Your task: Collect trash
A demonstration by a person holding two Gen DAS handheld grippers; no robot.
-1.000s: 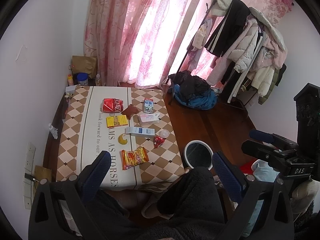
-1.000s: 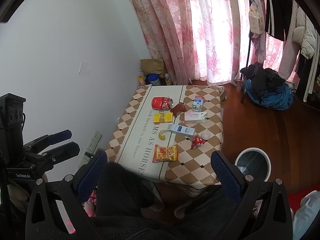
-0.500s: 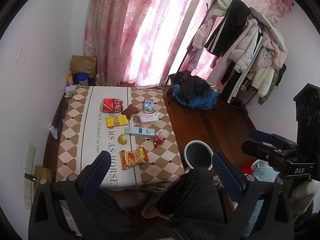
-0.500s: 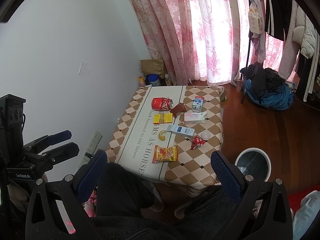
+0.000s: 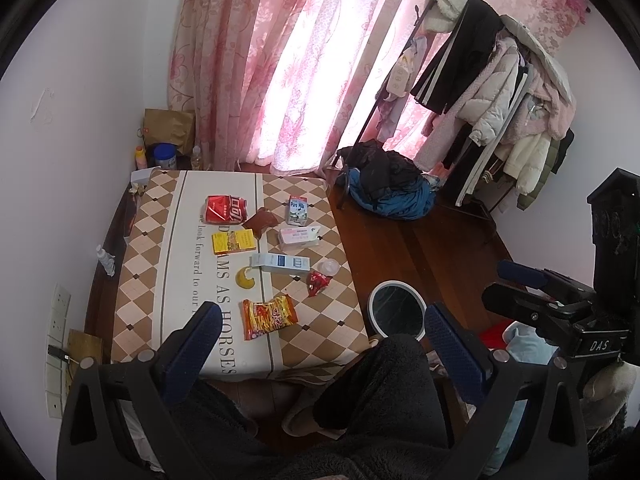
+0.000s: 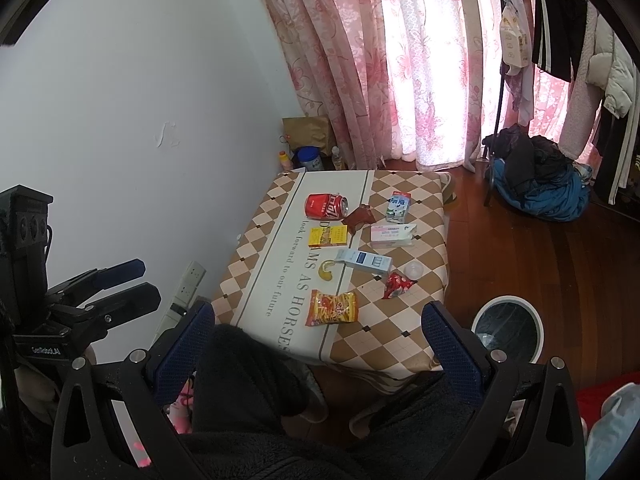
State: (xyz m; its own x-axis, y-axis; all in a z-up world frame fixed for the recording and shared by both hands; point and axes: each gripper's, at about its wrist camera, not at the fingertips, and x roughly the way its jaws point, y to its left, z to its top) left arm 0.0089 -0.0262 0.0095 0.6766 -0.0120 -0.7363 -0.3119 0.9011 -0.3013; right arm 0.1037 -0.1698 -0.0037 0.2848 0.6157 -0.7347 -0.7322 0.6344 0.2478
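Bedroom desk unchanged over the last second: snack bag, red can, cartons all in place. Left hand-held gripper and right hand-held gripper both spread wide, empty, well above. Bin beside desk. Collection not started.

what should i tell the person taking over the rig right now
Left gripper: open, empty, held above the near table edge.
Right gripper: open, empty, same height.
All trash is on the table: snack bag, red wrapper, blue-white box, banana peel, yellow pack, red can, brown wrapper, pink box, milk carton, small clear cup.
Bin stands on the floor to the table's right.
Done: nothing picked up.
Left: every item into the bin.
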